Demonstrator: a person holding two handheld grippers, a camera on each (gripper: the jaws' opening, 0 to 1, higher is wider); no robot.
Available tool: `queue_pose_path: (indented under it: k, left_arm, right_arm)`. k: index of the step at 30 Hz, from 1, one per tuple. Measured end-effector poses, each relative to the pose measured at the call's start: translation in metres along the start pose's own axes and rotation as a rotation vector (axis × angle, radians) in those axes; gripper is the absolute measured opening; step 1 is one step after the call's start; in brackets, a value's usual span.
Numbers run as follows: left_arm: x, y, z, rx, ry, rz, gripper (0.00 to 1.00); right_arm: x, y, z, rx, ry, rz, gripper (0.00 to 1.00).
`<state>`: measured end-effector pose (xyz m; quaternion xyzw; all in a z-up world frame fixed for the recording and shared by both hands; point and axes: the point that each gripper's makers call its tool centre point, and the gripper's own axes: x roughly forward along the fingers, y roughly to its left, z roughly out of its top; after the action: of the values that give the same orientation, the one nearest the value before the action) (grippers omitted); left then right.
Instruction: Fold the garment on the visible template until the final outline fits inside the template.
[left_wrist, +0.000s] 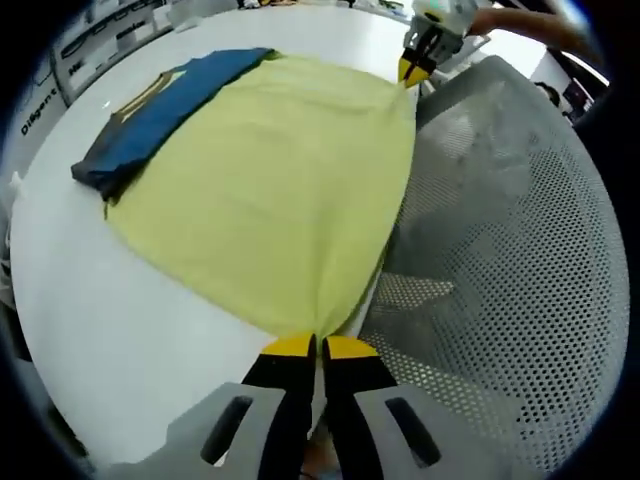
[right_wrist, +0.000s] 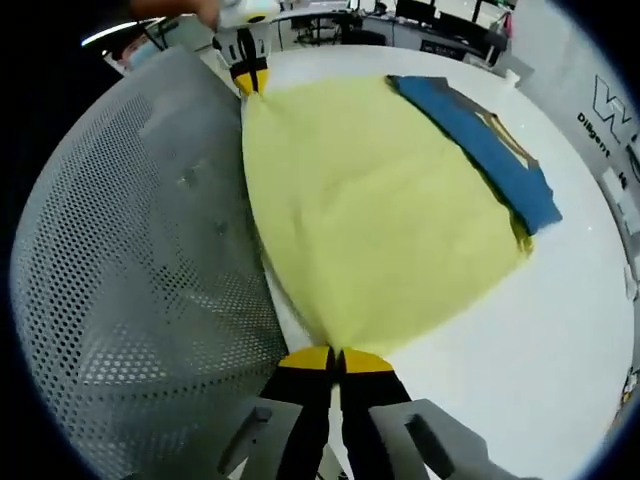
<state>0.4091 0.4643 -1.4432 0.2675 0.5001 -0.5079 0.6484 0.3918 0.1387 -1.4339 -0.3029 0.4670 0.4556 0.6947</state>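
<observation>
The left gripper (left_wrist: 319, 347) is pinching a corner of the yellow garment (left_wrist: 275, 190), its yellow-tipped fingers (left_wrist: 290, 347) pressed together with the cloth between them. The right gripper (right_wrist: 338, 359) is gripping another corner of the same edge in the same way, its fingers (right_wrist: 307, 359) closed tight on the fabric. The garment is lying spread flat on the white bench (left_wrist: 110, 330), one edge reaching the bench's side next to a grey perforated chair back (left_wrist: 510, 240). A blue garment (left_wrist: 160, 110) is lying folded along the far edge of the yellow one, touching it. In the left gripper view, the right gripper is showing at the garment's far corner.
</observation>
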Motion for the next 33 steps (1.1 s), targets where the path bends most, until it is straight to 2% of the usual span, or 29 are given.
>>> queue_pose_path:
  k: [7, 14, 22, 23, 25, 28, 33]
  left_arm:
    - [-0.017, 0.001, 0.002, -0.001, -0.003, 0.0, 0.01]
    - [-0.035, -0.006, 0.004, 0.022, 0.01, 0.0, 0.01]
    - [-0.062, -0.023, 0.006, 0.029, 0.015, -0.065, 0.01]
    - [-0.068, -0.022, 0.008, 0.032, 0.01, -0.063, 0.01]
    - [-0.074, -0.013, 0.016, 0.076, -0.021, -0.019, 0.01]
    - [-0.087, -0.011, 0.021, 0.074, -0.018, -0.017, 0.01]
    - [-0.106, 0.006, 0.035, 0.111, -0.039, 0.03, 0.01]
  right_arm:
    - [-0.017, 0.003, 0.013, 0.047, -0.03, 0.015, 0.0]
    - [-0.034, 0.013, 0.019, 0.043, -0.019, 0.046, 0.0]
    - [-0.06, 0.024, 0.027, 0.024, -0.015, 0.087, 0.0]
    - [-0.064, 0.024, 0.029, 0.026, -0.016, 0.084, 0.0]
    - [-0.073, 0.021, 0.035, 0.002, -0.021, 0.065, 0.0]
    - [-0.087, 0.016, 0.045, -0.007, -0.034, 0.049, 0.0]
    - [-0.103, 0.001, 0.061, -0.054, -0.051, 0.011, 0.0]
